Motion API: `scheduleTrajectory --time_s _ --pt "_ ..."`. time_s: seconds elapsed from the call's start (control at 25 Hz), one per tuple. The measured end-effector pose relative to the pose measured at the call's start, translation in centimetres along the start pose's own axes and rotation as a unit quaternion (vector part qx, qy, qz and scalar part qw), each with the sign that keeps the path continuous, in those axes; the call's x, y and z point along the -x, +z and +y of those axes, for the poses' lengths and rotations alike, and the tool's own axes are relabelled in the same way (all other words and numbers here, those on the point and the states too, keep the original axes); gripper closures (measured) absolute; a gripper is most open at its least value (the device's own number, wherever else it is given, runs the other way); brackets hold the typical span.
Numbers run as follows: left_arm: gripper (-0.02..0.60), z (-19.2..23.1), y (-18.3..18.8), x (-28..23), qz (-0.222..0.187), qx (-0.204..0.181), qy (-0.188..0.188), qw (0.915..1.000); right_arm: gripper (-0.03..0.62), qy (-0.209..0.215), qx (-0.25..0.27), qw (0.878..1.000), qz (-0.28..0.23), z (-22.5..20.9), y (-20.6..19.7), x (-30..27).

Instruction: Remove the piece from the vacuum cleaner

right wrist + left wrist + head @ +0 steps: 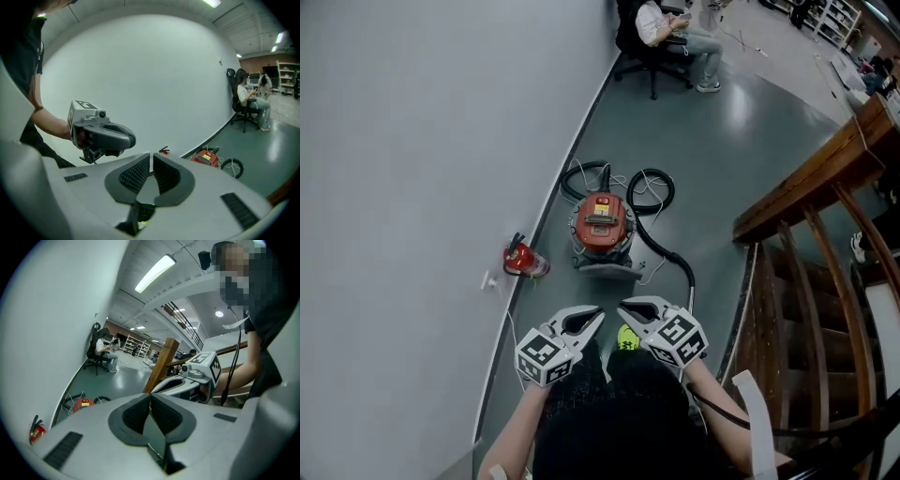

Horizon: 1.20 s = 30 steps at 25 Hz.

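Note:
A red canister vacuum cleaner [602, 225] stands on the grey floor by the white wall, with its black hose [654, 239] curling off to the right; it also shows small in the left gripper view [83, 403] and the right gripper view [205, 158]. My left gripper [598, 317] and right gripper [623, 307] are held side by side in front of me, well short of the vacuum, tips nearly touching. Both are shut with nothing between the pads. Which piece of the vacuum comes off cannot be made out from here.
A red fire extinguisher [523, 260] lies by the wall left of the vacuum. A wooden stair railing [811, 225] runs along the right. A person sits on an office chair [654, 42] farther down the floor. The white wall [422, 169] bounds the left side.

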<state>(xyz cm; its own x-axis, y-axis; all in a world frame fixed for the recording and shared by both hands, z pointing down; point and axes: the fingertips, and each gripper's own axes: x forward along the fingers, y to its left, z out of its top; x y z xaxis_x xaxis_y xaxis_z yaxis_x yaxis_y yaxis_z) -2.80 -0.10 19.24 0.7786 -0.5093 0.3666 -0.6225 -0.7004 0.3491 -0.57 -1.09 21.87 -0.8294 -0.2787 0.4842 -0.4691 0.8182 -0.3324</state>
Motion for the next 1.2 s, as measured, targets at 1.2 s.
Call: scheduleTrajectory --time_s 1.2 --pt "0.574 5.8 -6.4 -3.8 0.057 -0.011 -0.055 0.9968 0.572 -0.021 0.012 0.998 0.057 -4.0 -5.5 -6.0"
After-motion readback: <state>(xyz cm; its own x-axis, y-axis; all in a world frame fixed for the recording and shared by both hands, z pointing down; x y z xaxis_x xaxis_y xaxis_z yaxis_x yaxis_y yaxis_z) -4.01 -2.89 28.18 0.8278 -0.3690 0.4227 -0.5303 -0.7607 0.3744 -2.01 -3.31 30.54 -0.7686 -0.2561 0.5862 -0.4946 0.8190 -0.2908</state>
